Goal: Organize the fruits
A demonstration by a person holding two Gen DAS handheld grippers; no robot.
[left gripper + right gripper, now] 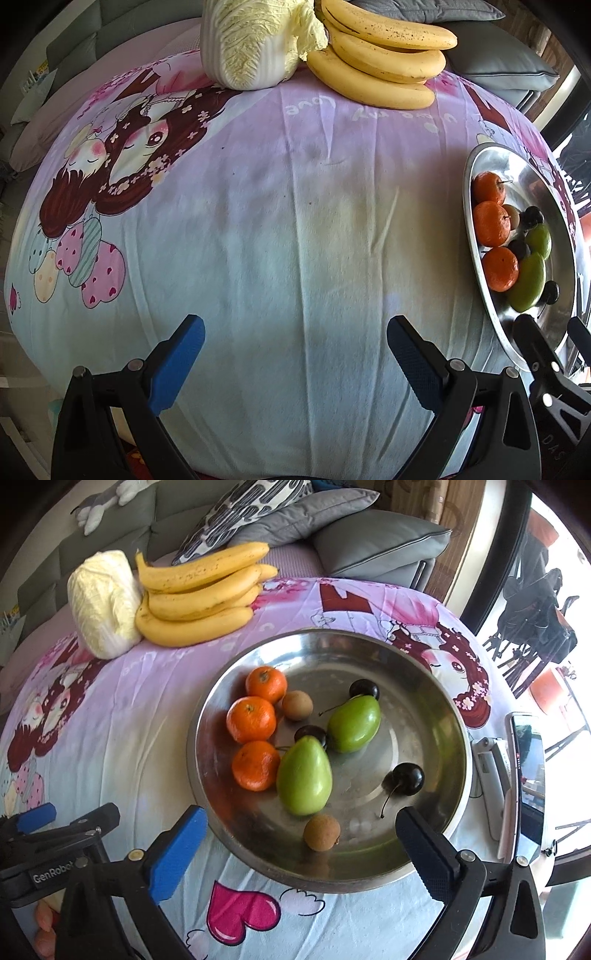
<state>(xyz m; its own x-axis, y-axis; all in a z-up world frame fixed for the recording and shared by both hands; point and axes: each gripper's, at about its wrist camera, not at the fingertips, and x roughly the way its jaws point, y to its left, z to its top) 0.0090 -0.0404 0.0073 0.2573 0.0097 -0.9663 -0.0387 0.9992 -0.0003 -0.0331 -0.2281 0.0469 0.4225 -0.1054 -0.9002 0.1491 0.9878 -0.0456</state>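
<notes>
A steel bowl holds three tangerines, two green fruits, three dark cherries and two small brown fruits. It shows at the right in the left wrist view. A bunch of bananas lies at the far side of the table; it also shows in the left wrist view. My right gripper is open and empty over the bowl's near rim. My left gripper is open and empty over bare cloth, left of the bowl.
A napa cabbage lies next to the bananas. The table wears a cartoon-print cloth. A phone on a white stand is right of the bowl. A grey sofa with cushions is behind the table.
</notes>
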